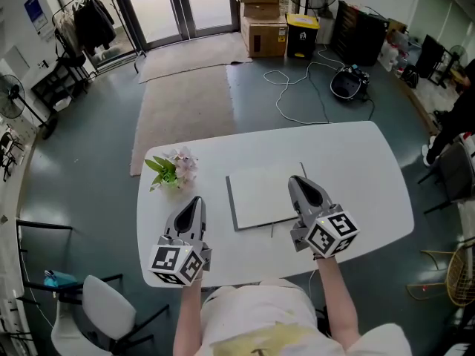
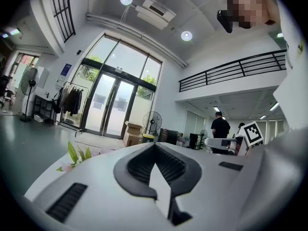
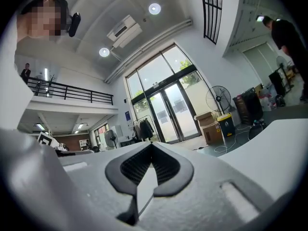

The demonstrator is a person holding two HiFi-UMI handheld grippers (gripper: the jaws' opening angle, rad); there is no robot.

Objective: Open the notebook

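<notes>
A closed notebook [image 1: 261,196] with a pale grey cover lies flat in the middle of the white table [image 1: 364,176]. My right gripper [image 1: 295,179] hovers over the notebook's right edge, jaws shut with nothing between them. My left gripper [image 1: 197,199] is held above the table to the left of the notebook, apart from it, and its jaws taper to a closed point. In the left gripper view the left gripper [image 2: 155,146] points level across the room, pads together. The right gripper view shows the right gripper [image 3: 151,146] the same way; the notebook is hidden in both gripper views.
A small bunch of pink flowers with green leaves [image 1: 174,170] lies on the table's far left. A white chair [image 1: 104,311] stands at the near left. Beyond the table are a rug [image 1: 185,102], cables [image 1: 300,87] and cardboard boxes [image 1: 261,22].
</notes>
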